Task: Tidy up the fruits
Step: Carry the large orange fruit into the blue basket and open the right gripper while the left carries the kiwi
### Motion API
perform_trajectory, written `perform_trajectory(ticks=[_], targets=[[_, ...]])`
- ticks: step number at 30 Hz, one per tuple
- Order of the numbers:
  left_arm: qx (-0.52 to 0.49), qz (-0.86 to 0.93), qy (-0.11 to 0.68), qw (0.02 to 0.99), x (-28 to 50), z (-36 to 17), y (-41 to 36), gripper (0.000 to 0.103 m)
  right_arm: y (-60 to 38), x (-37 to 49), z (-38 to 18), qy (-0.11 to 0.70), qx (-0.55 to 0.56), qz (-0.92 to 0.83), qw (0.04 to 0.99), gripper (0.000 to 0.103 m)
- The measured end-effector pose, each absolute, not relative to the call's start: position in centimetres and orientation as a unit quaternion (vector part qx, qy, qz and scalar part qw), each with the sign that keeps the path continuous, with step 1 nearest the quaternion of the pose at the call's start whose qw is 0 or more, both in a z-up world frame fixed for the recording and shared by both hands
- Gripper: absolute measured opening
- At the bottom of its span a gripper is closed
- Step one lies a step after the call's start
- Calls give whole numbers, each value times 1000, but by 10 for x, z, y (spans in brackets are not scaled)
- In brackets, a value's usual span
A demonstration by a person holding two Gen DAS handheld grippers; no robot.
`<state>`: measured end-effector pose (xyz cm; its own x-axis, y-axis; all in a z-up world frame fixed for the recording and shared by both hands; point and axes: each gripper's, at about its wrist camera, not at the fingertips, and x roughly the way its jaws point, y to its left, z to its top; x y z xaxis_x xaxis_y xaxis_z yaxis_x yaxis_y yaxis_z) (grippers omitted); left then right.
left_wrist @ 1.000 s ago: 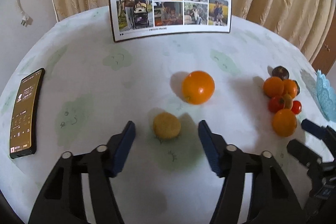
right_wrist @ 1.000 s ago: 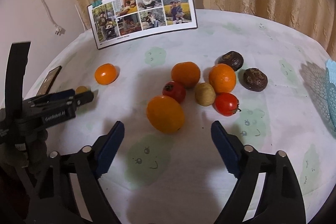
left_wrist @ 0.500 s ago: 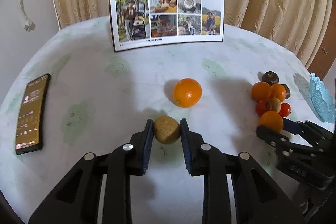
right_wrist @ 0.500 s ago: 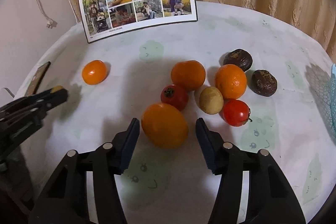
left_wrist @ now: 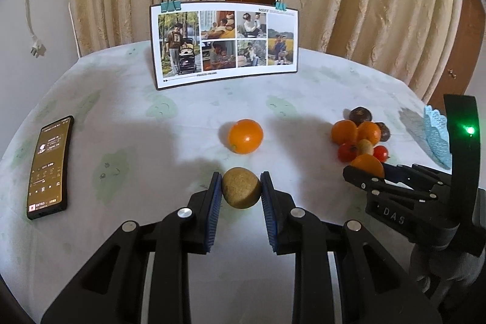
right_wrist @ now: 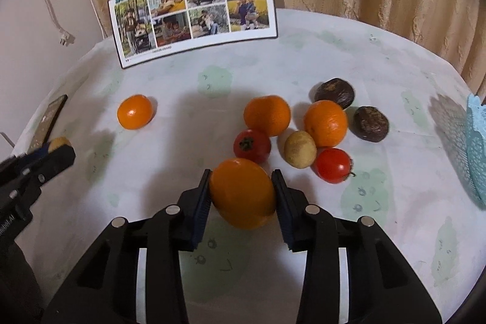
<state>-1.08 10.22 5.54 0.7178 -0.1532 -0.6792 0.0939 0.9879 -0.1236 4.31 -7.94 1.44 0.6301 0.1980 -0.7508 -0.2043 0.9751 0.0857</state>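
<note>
Four oranges (right_wrist: 135, 111) (right_wrist: 267, 115) (right_wrist: 325, 123) (right_wrist: 243, 192), two tomatoes (right_wrist: 252, 145) (right_wrist: 332, 165), two kiwis (right_wrist: 300, 149) (left_wrist: 241, 187), two dark brown fruits (right_wrist: 334, 92) (right_wrist: 371, 123), one phone (left_wrist: 48, 169), one photo board (left_wrist: 226, 43), one blue basket (right_wrist: 477, 148).

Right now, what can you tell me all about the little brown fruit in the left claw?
The brown fruit is small, roundish and egg-like, with dull, rough, tan skin, like a kiwi. The left claw is squeezing it from both sides with its blue pads. It sits at the claw's tip, above the white tablecloth. Nothing else touches it; an orange lies just beyond.
</note>
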Motion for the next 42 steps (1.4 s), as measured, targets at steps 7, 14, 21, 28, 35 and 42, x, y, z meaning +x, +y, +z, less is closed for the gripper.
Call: perform_trajectory(ticks=[7,14,21,28,35,42], targets=[[-50,-92,371,923,-17,57,100,26,-92,38,42,382,15,92,920,40],[-51,-107,371,921,-20,57,96,26,-132,43,68,345,28,23,938,40],[-48,-108,373,920,-20,56,94,26,-221,52,79,323,83,-99,938,40],[-43,-107,373,921,-18,54,92,26,-309,45,76,297,126,-228,918,40],[-35,-106,370,922,-17,53,89,26,-361,52,63,299,130,-289,900,40],[-32,-94,375,922,-12,50,89,26,-377,71,46,329,131,-278,893,40]])
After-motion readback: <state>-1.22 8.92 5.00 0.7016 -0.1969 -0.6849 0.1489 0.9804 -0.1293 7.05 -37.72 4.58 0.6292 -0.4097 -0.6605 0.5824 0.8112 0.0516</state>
